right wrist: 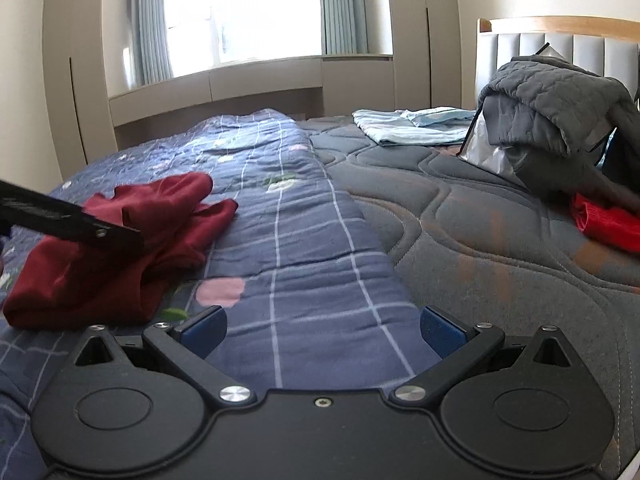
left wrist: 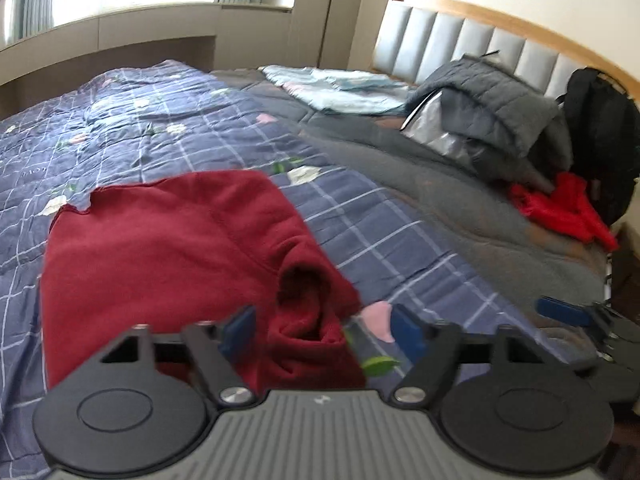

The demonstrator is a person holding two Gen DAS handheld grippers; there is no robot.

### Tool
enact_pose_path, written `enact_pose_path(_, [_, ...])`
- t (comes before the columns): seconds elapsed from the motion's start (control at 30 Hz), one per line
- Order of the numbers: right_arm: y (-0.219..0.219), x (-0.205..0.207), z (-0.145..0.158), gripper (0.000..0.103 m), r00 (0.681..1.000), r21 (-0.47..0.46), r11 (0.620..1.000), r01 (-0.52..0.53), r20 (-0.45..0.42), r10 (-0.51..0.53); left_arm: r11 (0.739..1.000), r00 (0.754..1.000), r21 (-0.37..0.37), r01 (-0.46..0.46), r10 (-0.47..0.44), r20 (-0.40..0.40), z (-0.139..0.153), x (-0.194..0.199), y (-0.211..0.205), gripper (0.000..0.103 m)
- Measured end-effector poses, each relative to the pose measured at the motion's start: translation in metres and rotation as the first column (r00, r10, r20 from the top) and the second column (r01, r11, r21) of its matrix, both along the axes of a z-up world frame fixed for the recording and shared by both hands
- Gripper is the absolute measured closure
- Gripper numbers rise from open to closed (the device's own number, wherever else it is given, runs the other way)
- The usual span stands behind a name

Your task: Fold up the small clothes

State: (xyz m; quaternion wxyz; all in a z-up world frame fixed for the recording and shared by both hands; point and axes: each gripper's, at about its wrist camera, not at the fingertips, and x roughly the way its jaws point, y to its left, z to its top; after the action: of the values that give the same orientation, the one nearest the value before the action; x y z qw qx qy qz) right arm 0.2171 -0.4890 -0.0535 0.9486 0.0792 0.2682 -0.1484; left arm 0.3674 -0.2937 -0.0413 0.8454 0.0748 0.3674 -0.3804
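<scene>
A dark red garment lies crumpled on the blue checked quilt, with a sleeve or leg opening facing me. My left gripper hangs just over its near edge, open, a fold of the red cloth lying between the blue pads without being pinched. In the right wrist view the same garment sits at the left, and a black part of the left gripper crosses in front of it. My right gripper is open above the bare quilt, to the right of the garment.
A bright red cloth lies by a grey quilted jacket and a black backpack near the padded headboard. A folded light blue cloth rests further back on the grey mattress pad.
</scene>
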Motion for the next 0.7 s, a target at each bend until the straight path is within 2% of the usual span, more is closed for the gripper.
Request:
enact_pose_path(0.1, [-0.004,0.007,0.006,0.000,1.000,0.003,1.000,0.010,0.016,-0.010,1.000,1.000,-0.013,0.002,-0.002,0.003,0.007,-0.005,0.011,0.014])
enact_pose_path(0.13, [-0.005,0.011,0.008,0.000,1.000,0.013,1.000,0.011,0.023,-0.011,1.000,1.000,-0.017,-0.024,0.024,0.006,0.010,-0.006,0.018,0.009])
enact_pose_path(0.23, [-0.007,0.021,0.014,0.000,0.998,0.076,0.997,-0.019,0.056,0.014,0.993,0.994,-0.025,-0.112,0.112,-0.008,0.015,-0.003,0.045,0.004])
enact_pose_path(0.33, [-0.006,0.036,0.019,0.000,0.994,0.149,0.986,-0.075,0.093,0.062,0.970,0.970,-0.019,-0.243,0.242,-0.028,0.016,0.003,0.076,0.000])
enact_pose_path(0.43, [0.002,0.061,0.026,0.001,0.986,0.219,0.968,-0.125,0.132,0.097,0.909,0.905,0.014,-0.417,0.417,-0.084,0.007,0.016,0.109,0.000])
enact_pose_path(0.53, [0.015,0.088,0.033,0.001,0.980,0.264,0.950,-0.168,0.145,0.133,0.842,0.831,-0.004,-0.539,0.531,-0.164,-0.006,0.025,0.141,0.000])
enact_pose_path(0.6, [0.025,0.109,0.035,0.002,0.978,0.299,0.934,-0.193,0.132,0.160,0.813,0.798,-0.008,-0.583,0.570,-0.197,-0.013,0.028,0.154,0.000])
enact_pose_path(0.63, [0.030,0.120,0.035,0.003,0.977,0.317,0.926,-0.206,0.121,0.176,0.806,0.789,-0.004,-0.592,0.578,-0.207,-0.016,0.029,0.157,0.000])
enact_pose_path(0.7, [0.040,0.138,0.033,0.012,0.977,0.332,0.919,-0.212,0.097,0.191,0.805,0.783,0.008,-0.593,0.579,-0.227,-0.024,0.031,0.160,0.000])
